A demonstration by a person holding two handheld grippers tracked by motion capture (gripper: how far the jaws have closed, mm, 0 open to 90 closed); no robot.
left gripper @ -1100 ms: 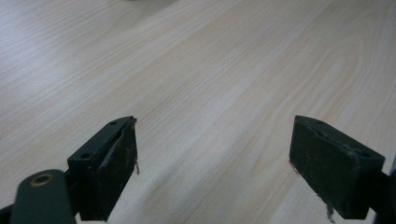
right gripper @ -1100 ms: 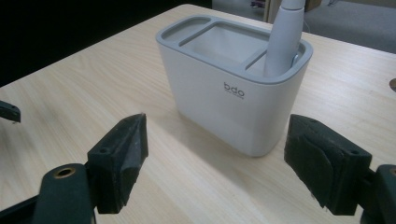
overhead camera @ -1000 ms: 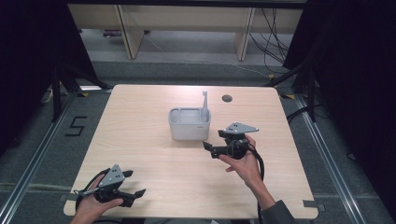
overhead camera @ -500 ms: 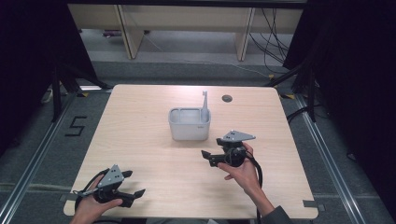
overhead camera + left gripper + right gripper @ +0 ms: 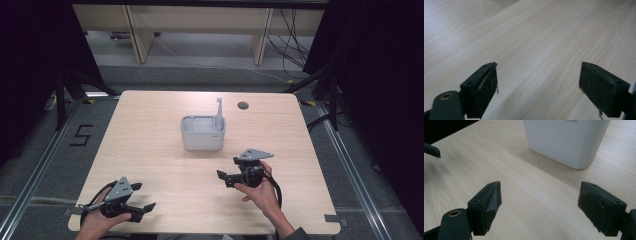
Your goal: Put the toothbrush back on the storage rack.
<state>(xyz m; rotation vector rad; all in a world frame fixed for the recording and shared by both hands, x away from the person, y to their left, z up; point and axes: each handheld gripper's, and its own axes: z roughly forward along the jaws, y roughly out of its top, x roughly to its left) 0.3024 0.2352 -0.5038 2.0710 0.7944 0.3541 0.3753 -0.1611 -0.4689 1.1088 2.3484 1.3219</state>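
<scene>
A pale wooden table (image 5: 150, 135) holds a white rectangular bin (image 5: 202, 132) at its centre, a thin white stick (image 5: 219, 111) standing upright inside, possibly a utensil. At five o'clock from it, the right gripper (image 5: 223, 178) hangs wide open, empty. At seven o'clock, the left gripper (image 5: 145, 209) also gapes, empty.
</scene>
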